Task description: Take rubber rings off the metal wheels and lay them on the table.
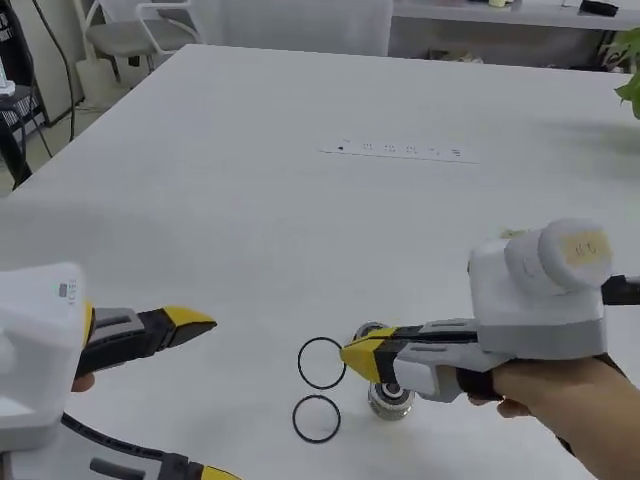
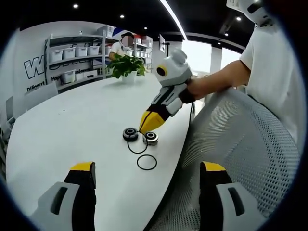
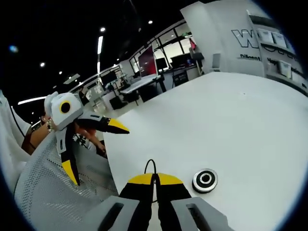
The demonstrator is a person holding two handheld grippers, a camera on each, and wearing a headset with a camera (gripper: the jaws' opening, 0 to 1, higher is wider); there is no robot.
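The right gripper [image 1: 352, 354] is held low over the white bench [image 1: 300, 230], its jaws pressed together on the edge of a thin black rubber ring [image 1: 322, 362]. In the right gripper view this ring is seen as a fine loop rising from between the yellow tips. Whether the rest of it is resting on the bench or hanging just above it cannot be told. A second ring [image 1: 316, 418] is laid flat just beside it, nearer the person and apart from both grippers. Two metal wheels are set close to the jaw tips: the near wheel [image 1: 390, 398] just under the right gripper, and the far wheel [image 1: 372, 331] partly hidden behind it. Whether any rubber is left on either wheel cannot be made out. The left gripper [image 1: 208, 396] is held well apart to the left, with its jaws spread wide and nothing between them. The pinched ring is judged to be at the laying-down step. If it is released while lifted or stretched, it could spring or roll toward the bench edge, which is seen close by in the left gripper view. It might also cling to the jaws and be carried up again. With the wheels so near, either could be knocked and set rolling by a sideways withdrawal. The ring could also be dropped across the second ring.
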